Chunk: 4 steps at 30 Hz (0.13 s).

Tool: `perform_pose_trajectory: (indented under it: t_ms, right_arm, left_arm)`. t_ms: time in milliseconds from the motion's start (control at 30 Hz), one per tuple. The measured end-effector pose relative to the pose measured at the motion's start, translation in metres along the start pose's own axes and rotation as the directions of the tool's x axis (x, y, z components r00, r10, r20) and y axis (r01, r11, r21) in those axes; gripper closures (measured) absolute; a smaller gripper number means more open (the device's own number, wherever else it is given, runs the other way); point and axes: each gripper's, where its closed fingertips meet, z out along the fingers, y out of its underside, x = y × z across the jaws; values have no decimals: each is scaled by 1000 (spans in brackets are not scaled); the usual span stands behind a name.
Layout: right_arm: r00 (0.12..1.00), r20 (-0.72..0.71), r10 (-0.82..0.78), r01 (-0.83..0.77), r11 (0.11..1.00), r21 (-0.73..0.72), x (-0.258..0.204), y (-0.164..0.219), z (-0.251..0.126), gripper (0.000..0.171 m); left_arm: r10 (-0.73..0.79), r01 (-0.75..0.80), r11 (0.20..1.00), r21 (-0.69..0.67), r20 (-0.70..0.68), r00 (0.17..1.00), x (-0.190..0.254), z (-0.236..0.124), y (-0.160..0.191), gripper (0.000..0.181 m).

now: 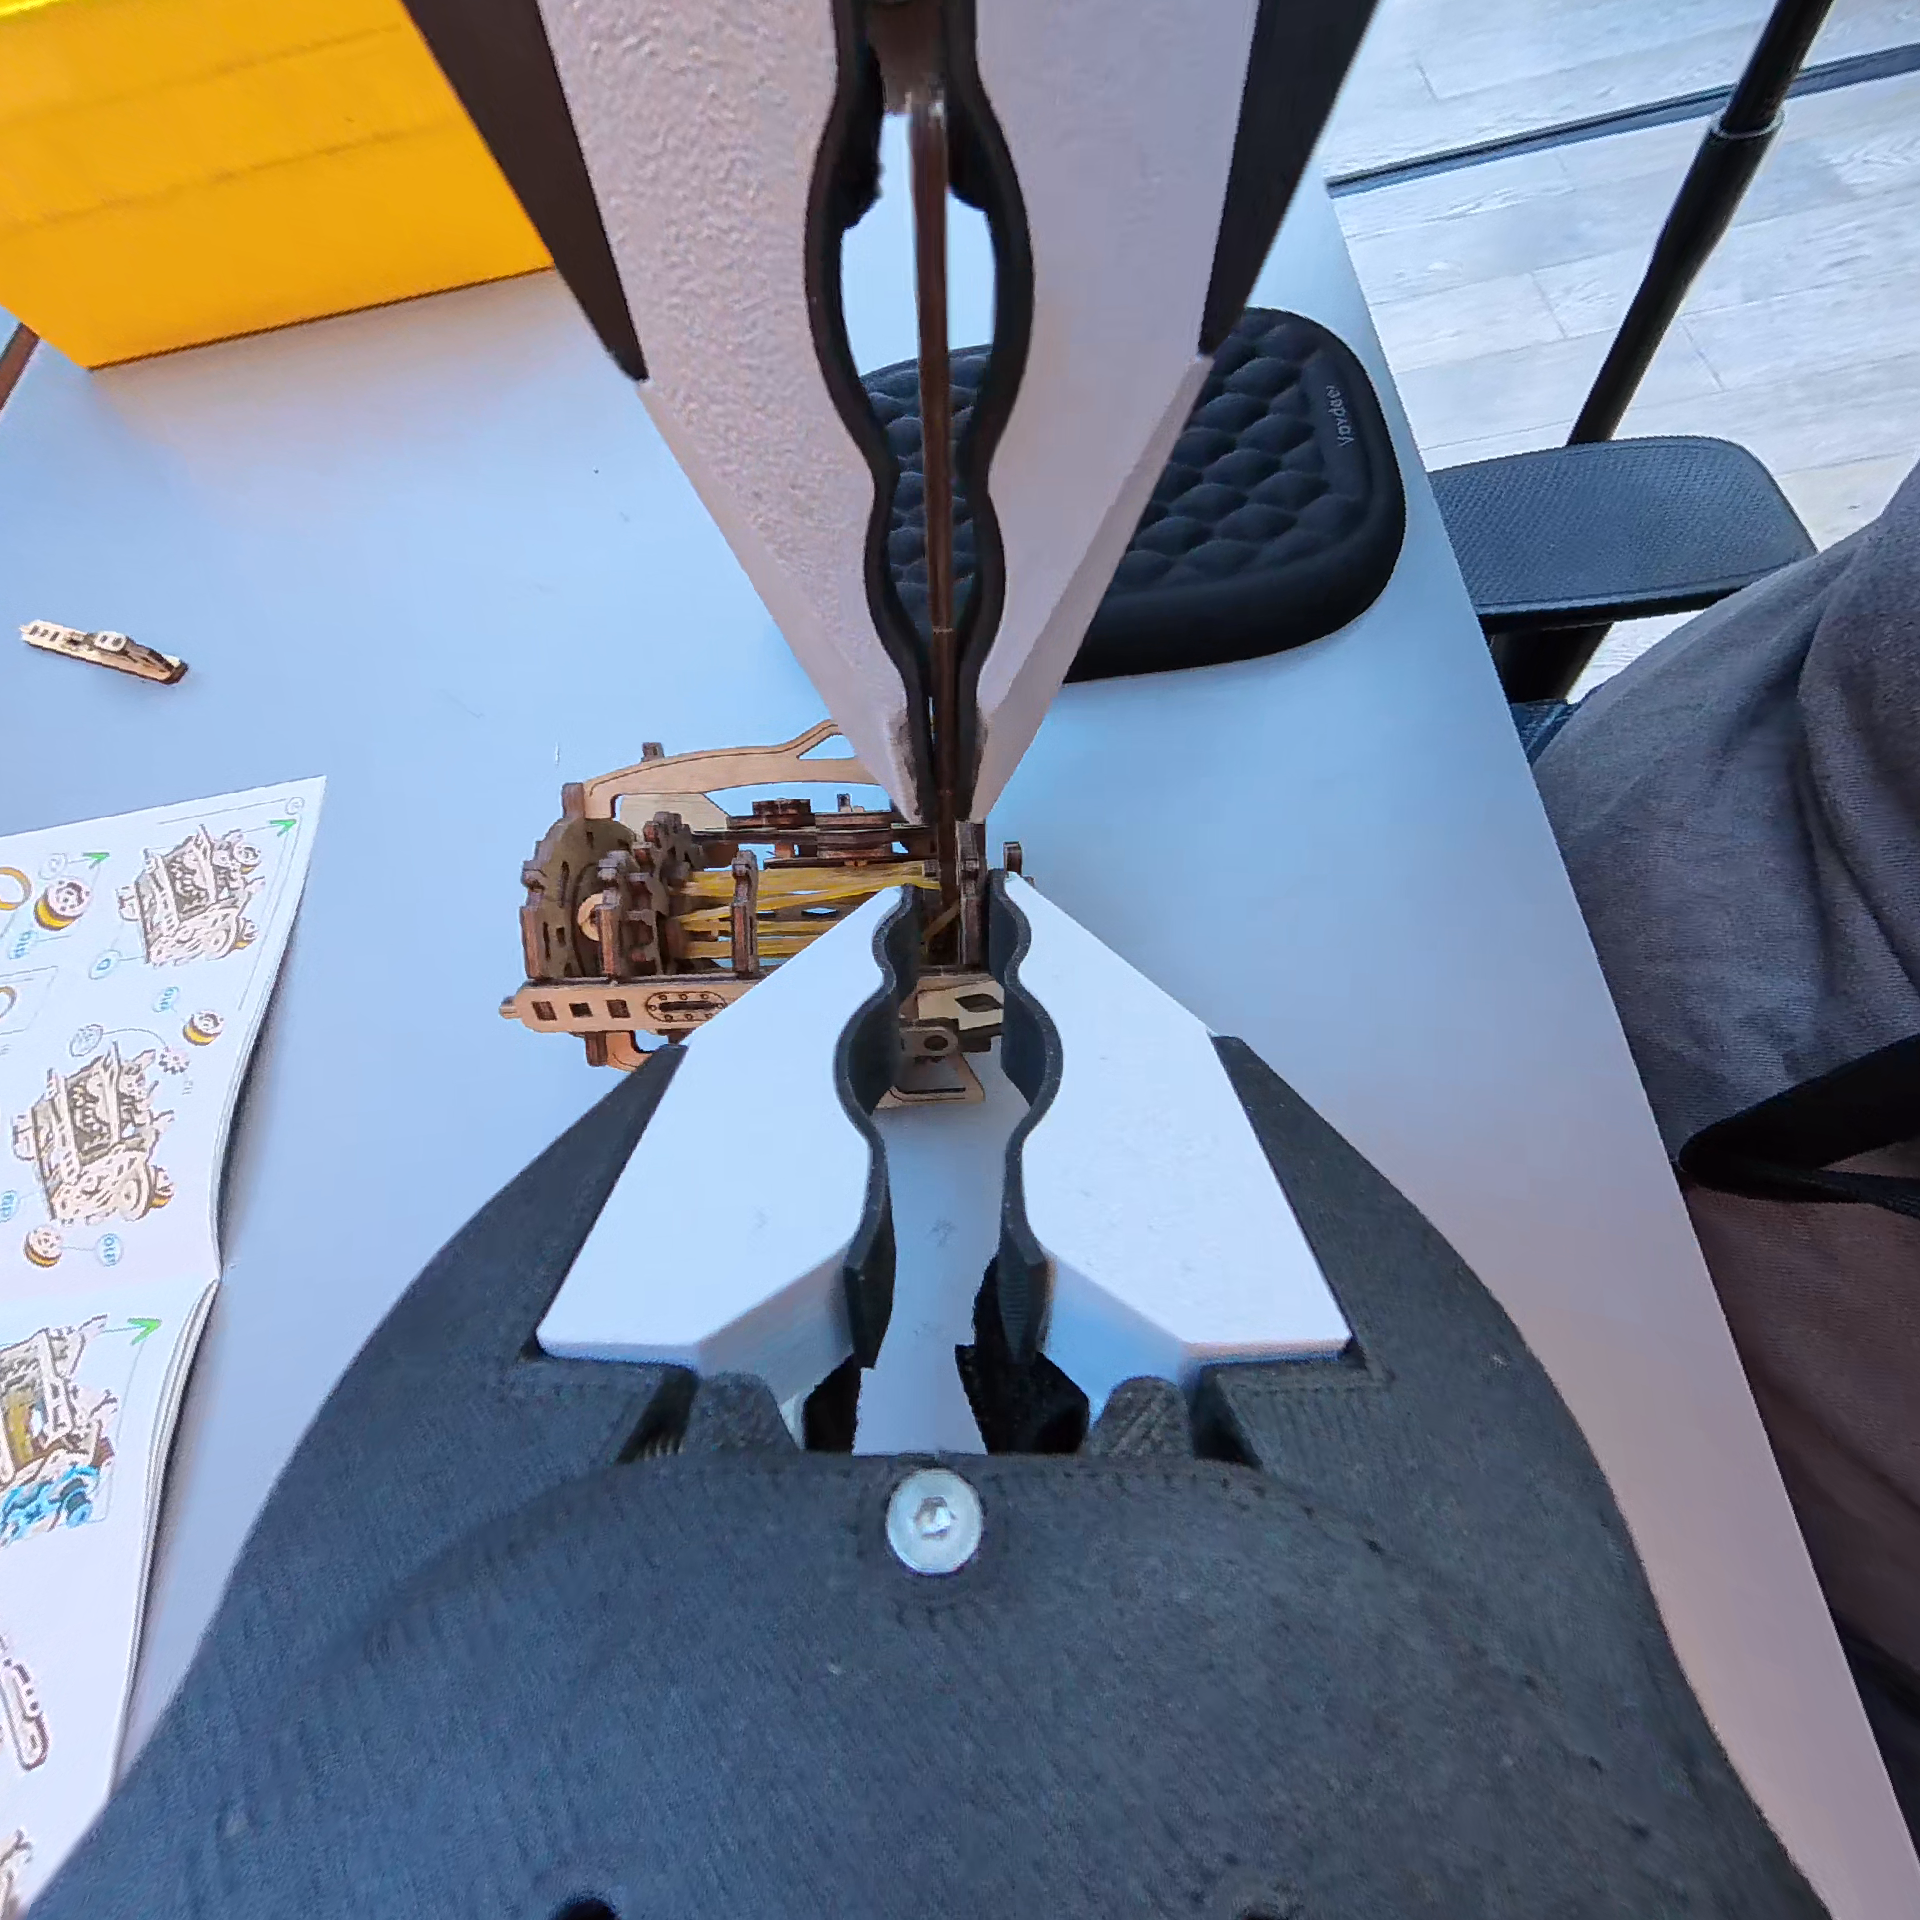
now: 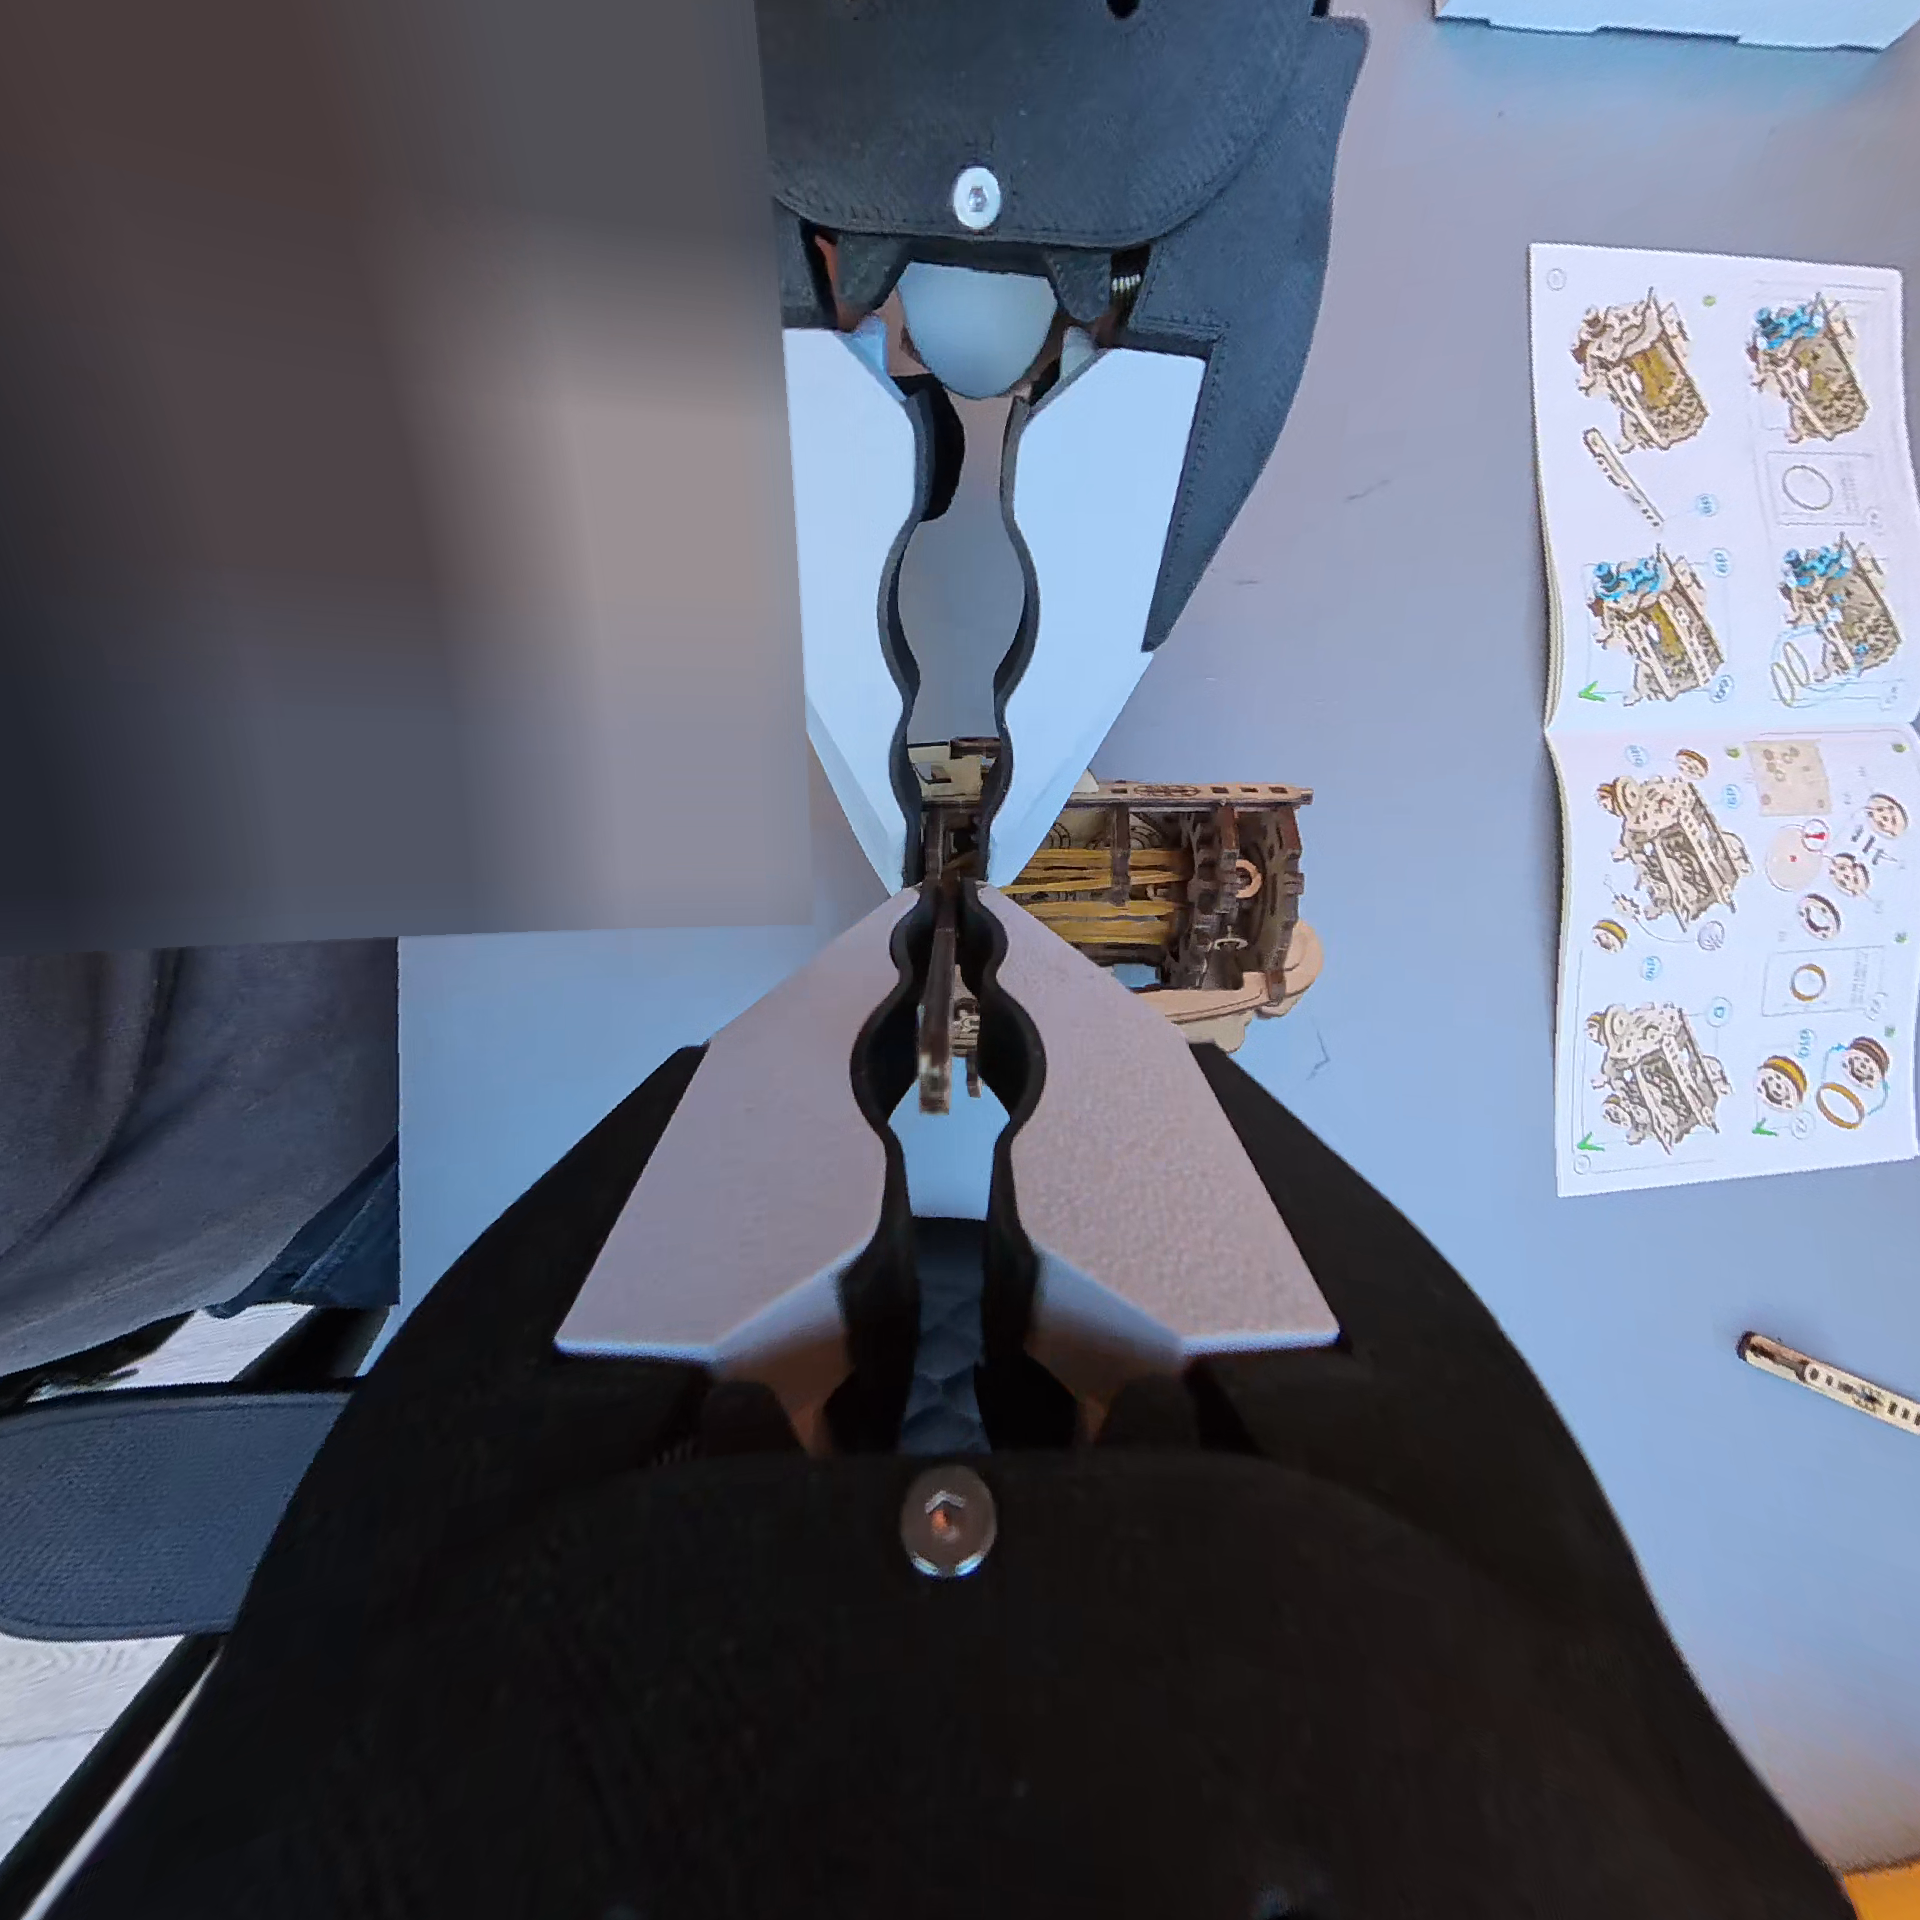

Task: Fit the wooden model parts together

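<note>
The wooden model (image 1: 644,914), a gear mechanism with yellow rubber bands, lies on the grey table (image 1: 416,520). My left gripper (image 1: 951,894) is shut on the model's near end. My right gripper (image 1: 943,805) comes from the opposite side, tip to tip with the left one. It is shut on a thin dark wooden part (image 1: 932,416), seen edge-on between its pads. In the right wrist view my right gripper (image 2: 943,896) holds that part (image 2: 938,1029) against the model's end (image 2: 1174,883), and the left gripper (image 2: 948,857) clamps it from above.
An open instruction booklet (image 1: 135,1039) lies left of the model. A loose wooden strip (image 1: 104,649) lies beyond it, near a yellow box (image 1: 229,177). A black cushion pad (image 1: 1247,499) sits at the table edge. A black chair (image 1: 1610,530) and a person's grey clothing (image 1: 1766,831) are beside the table. My two grippers' fingertips are within a few centimetres of each other.
</note>
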Motion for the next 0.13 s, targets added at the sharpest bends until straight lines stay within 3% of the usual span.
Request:
perform_pose_trajectory:
  t_ms: [33,133]
  right_arm:
    - [1000,-13,8,-8,1000,-15,1,1,0,170]
    - [999,-53,5,-8,998,-60,3,2,0,170]
  left_arm:
    - [-10,10,1000,-2,5,1000,-1,0,0,171]
    - [-16,16,1000,-10,25,1000,-3,1,0,171]
